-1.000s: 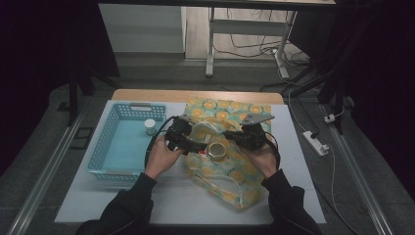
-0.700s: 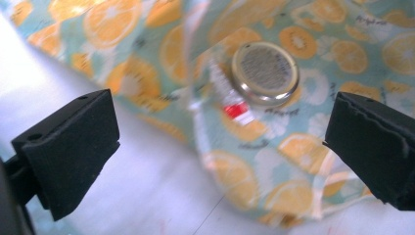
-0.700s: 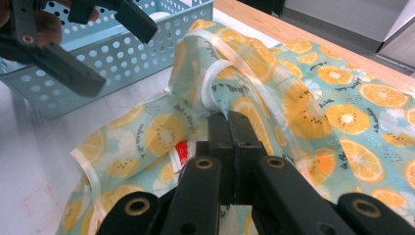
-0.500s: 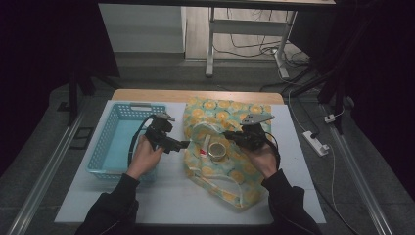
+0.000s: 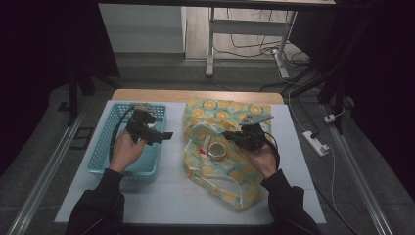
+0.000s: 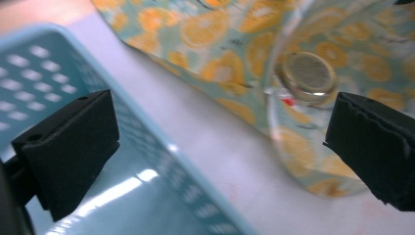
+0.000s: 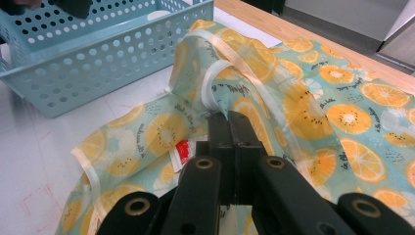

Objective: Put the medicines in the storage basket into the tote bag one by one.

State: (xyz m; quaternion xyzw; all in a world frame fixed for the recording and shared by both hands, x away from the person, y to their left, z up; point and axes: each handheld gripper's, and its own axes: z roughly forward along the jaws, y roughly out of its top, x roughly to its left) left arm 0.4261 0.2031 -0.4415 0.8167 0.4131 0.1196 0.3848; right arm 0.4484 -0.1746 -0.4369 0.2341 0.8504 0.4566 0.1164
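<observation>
Your right tongs (image 5: 234, 137) are clenched on the rim of the teal fruit-print bag with translucent plastic edging (image 5: 230, 147), pinching the clear band at its mouth and holding it lifted off the white surface (image 5: 171, 196). Inside that opening sits a small round jar with a gold metal lid (image 5: 217, 150), lid up, so one item looks already packed. Your left tongs (image 5: 164, 135) are released, the jaws having just been opening with nothing between them, and they hang over the near right wall of the light blue perforated plastic basket (image 5: 100, 152), well apart from the bag. In the left gripper view the jar lid (image 6: 307, 76) shows through the clear film beyond the spread pads.

My reading: the drop-off into the bag is done and you are heading to the basket for more. A small white object lies at the basket's far end (image 7: 157, 15); if that is next, it remains to be picked up and carried over while your right tongs keep the mouth open.
</observation>
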